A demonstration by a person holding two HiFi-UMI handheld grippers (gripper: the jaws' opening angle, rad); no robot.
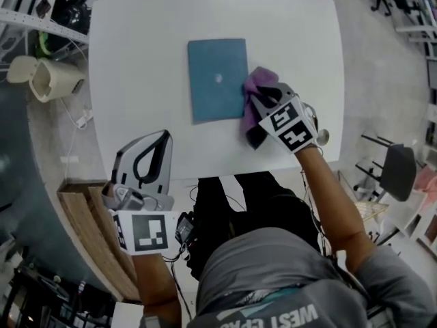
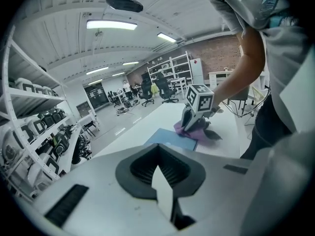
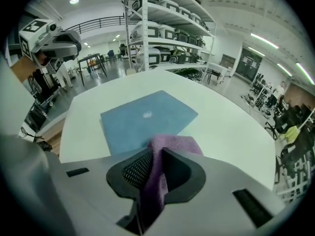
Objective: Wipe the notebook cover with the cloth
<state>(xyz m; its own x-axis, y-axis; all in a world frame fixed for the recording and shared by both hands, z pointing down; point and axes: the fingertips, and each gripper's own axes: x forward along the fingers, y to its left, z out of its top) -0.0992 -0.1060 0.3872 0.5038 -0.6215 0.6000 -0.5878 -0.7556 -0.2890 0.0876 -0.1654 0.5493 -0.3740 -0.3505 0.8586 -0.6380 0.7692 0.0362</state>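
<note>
Purple cloth (image 1: pixel 260 85), touching right edge of notebook (image 1: pixel 217 80)

Site: I read this as a robotics lab or workshop hall. Evidence: tall white shelving racks (image 3: pixel 167 23) loaded with equipment; another rack (image 2: pixel 29 127) carrying dark machine parts. Long strip lights (image 2: pixel 111 25) on a high ceiling, a brick wall (image 2: pixel 221 53), rolling office chairs (image 2: pixel 157 88) on open grey floor (image 2: pixel 118 124), a railed mezzanine (image 3: pixel 98 21), and a plain white desk (image 1: pixel 136 46).
</note>
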